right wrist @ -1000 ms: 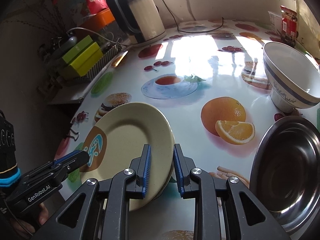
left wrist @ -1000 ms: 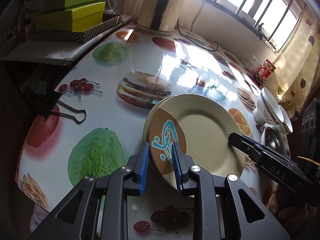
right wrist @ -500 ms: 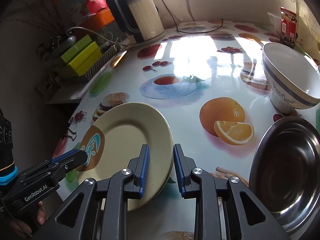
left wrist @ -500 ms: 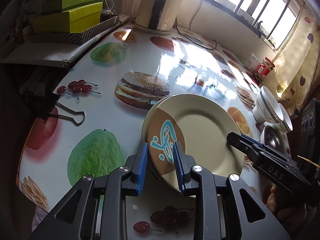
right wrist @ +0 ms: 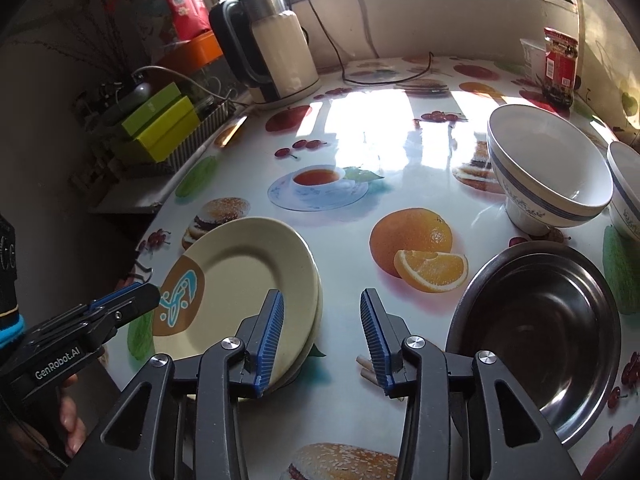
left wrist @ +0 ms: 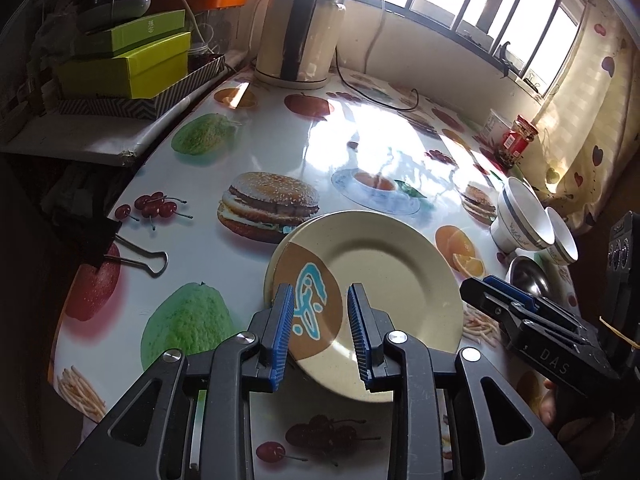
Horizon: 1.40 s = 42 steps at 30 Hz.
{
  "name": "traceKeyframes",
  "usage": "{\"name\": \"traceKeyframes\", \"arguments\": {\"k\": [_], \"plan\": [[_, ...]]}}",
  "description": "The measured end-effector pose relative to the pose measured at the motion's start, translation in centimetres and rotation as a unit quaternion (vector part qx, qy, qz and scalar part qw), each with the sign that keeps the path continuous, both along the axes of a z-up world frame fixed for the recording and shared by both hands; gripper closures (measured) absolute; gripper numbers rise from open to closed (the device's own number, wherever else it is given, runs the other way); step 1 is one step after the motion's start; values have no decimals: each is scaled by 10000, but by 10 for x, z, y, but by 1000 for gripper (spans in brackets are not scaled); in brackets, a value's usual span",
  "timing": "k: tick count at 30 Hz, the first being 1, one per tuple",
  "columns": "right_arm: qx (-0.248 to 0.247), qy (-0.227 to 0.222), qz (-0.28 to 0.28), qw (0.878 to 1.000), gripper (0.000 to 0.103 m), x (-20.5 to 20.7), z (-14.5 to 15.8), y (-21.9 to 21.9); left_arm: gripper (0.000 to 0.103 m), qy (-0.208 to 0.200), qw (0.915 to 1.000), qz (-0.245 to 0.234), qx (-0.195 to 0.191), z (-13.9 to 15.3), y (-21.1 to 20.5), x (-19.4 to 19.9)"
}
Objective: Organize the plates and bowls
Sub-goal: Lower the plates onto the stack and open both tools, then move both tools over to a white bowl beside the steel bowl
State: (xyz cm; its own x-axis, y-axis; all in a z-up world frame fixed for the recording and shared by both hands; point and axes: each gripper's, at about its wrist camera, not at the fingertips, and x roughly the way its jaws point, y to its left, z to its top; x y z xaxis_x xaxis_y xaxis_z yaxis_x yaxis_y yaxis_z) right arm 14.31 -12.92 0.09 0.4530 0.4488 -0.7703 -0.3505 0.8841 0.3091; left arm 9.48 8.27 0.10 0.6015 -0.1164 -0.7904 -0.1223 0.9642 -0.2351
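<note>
- The stack of two cream round plates with a brown patch and blue mark (left wrist: pixel 372 276) rests on the glossy fruit-and-burger printed desk (left wrist: pixel 248 152), in the lower centre of the left wrist frame and the lower left of the right wrist frame.
- The left gripper (left wrist: pixel 318 330), with black arms and blue ribbed pads, straddles the near rim of the top plate. Its fingers (left wrist: pixel 280 332) stand apart on either side of the brown patch; a gap shows at each pad, so the grip is released.
- The right gripper (right wrist: pixel 322 338) sits at the right edge of the plate stack. Its jaws are opening. The left pad lies against the rim of the plates and the right pad stands clear over bare desk, so nothing is clamped.
- In the left wrist frame, the right gripper's tip shows at the right edge, just beside the plate rim. In the right wrist frame, the left gripper's tip shows at lower left, over the blue mark.
- A stainless-steel round bowl (right wrist: pixel 536 320) sits at lower right of the right wrist frame, near the right gripper.
- Two white ceramic bowls with blue bands (right wrist: pixel 548 168) stand upright behind the steel bowl, just beside each other.
- A cream-and-black electric kettle (left wrist: pixel 300 28) stands at the top centre of the left wrist frame.
- A black binder clip (left wrist: pixel 120 248) lies at centre left.
</note>
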Motion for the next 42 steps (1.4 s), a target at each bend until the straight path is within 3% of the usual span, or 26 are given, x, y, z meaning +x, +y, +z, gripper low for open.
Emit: {"name": "traceKeyframes", "arguments": {"k": [26,42], "plan": [[-75,-391,-599,9974,60,-9,38,-56,74,-216,9965,-673,444,27,-67,19],[-204,-453,-958,9942,55,0,45,-83,74,-419,9913,-981,768,40,-100,40]]}}
